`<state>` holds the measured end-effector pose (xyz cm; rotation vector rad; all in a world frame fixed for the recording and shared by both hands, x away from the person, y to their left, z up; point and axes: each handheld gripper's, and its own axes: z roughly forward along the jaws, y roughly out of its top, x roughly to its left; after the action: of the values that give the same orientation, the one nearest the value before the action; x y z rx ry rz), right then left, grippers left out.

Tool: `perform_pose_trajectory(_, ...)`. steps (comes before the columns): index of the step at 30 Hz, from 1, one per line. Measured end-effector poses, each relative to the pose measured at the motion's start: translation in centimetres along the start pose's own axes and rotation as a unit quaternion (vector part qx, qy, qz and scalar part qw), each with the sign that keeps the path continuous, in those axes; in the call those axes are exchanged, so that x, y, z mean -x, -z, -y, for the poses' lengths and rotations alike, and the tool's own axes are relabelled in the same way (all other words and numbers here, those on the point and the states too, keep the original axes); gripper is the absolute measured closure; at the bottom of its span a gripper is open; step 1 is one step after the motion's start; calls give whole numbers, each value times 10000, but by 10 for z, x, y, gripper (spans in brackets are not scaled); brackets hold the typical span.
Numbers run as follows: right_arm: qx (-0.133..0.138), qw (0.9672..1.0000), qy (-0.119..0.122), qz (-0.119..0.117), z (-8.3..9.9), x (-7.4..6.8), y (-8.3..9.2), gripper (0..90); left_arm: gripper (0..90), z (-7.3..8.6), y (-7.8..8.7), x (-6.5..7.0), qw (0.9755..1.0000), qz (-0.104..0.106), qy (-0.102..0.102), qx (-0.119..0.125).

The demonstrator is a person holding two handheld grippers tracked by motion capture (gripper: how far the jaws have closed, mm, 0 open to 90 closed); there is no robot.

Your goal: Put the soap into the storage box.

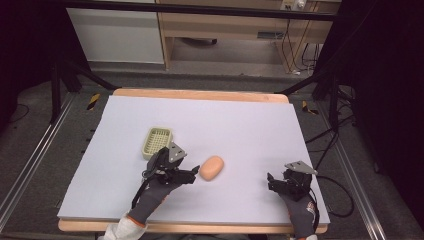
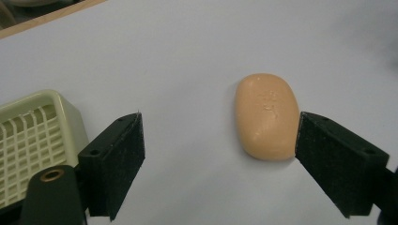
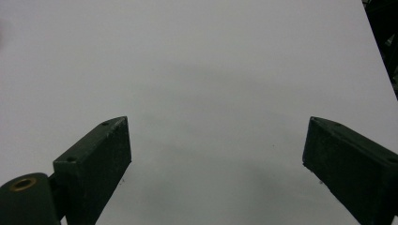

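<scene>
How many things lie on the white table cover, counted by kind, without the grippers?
Soap bar, peach-orange: 1
Soap dish, pale green with a grid bottom: 1
Total: 2

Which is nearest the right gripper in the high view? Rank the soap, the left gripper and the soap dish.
1. Soap: to the left of the right gripper, mid-table.
2. Left gripper: just beyond the soap.
3. Soap dish: farthest, up-left.
</scene>
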<state>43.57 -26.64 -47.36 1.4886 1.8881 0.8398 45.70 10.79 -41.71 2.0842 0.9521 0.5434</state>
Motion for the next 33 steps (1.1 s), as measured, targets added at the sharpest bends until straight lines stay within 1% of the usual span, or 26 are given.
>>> perform_pose_trajectory(1,4,10000,19,-6,0,0,0,85,153,-1,-2,1,10000,32,11,0)
perform_pose_trajectory(16,3,10000,16,-9,0,0,0,85,153,-9,-18,10,9999,73,-35,-78)
perform_pose_trajectory(21,16,10000,22,-14,0,1,0,85,153,-12,-21,12,9999,97,-81,-103)
perform_pose_trajectory(30,10,10000,24,-4,0,0,0,85,153,-15,-29,18,9998,79,-112,-147)
perform_pose_trajectory(33,11,10000,23,4,0,1,-1,85,156,-16,-34,20,9997,36,-139,-176)
